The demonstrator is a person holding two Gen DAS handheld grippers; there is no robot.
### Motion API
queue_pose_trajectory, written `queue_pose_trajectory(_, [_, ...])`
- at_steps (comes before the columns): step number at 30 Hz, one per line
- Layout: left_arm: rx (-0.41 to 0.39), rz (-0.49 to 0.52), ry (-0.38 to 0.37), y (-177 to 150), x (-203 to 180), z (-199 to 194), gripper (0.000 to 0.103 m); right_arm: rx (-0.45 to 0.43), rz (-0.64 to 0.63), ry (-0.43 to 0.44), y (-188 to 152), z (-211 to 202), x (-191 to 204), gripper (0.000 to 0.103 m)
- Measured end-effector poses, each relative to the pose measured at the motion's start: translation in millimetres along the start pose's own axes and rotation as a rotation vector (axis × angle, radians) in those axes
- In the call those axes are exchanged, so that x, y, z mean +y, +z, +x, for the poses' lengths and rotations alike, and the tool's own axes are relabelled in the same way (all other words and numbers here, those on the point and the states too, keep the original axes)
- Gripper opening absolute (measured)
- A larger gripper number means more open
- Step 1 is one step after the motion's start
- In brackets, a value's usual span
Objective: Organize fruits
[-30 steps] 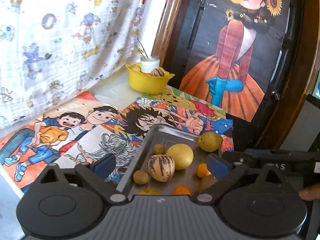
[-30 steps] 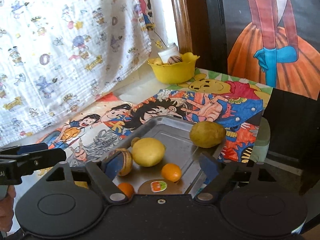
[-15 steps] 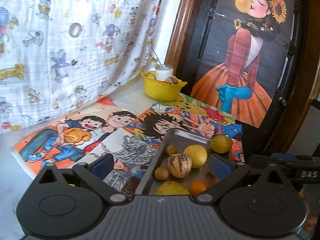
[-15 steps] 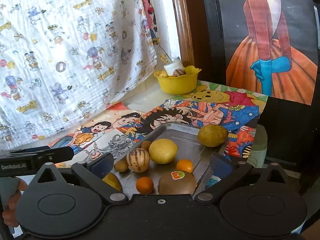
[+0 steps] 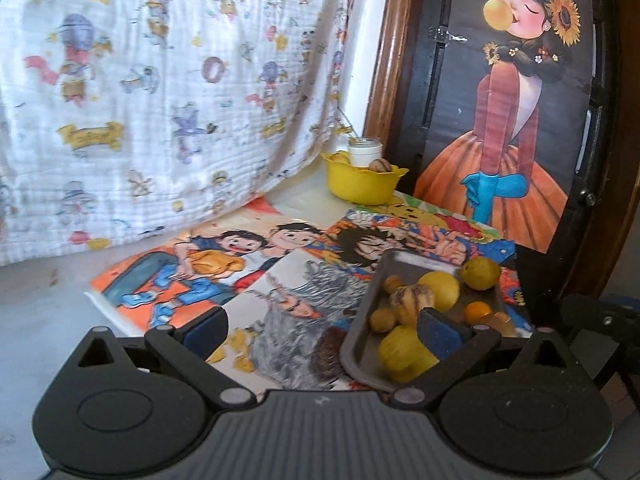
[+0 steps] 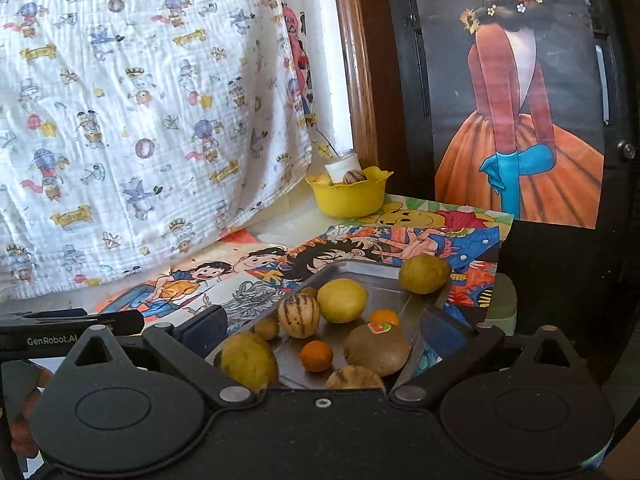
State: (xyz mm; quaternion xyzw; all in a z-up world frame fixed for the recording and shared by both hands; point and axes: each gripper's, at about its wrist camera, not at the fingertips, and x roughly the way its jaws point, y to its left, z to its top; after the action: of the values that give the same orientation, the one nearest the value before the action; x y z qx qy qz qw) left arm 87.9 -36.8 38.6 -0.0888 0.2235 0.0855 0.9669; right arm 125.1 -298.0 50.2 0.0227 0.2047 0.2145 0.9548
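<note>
Both tools backed off; tray (image 6: 352, 270) front edge hidden.

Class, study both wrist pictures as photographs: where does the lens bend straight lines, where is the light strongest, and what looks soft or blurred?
Left wrist view: the wooden frame bows from fisheye distortion; daylight washes out the patterned cloth; the fruit in the metal tray looks slightly soft. Right wrist view: the same bowing at the edges; the tray shows a dull sheen; corners are dark from vignetting.

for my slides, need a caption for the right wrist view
Open right gripper hovers over a metal tray of mixed fruit, yellow bowl behind.
</note>
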Motion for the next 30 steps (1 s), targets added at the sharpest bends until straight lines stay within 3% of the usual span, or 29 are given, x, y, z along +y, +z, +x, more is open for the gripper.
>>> queue_pose_trajectory(16, [-0.028,0.041,0.064,-26,30,-21,0.103,-0.094,-0.073,-0.065,-33,-21,43,0.102])
queue_pose_trajectory(30, [-0.036,0.076,0.087,-38,39,-18,0.103,-0.089,-0.057,-0.093,-56,-17,46,0.102])
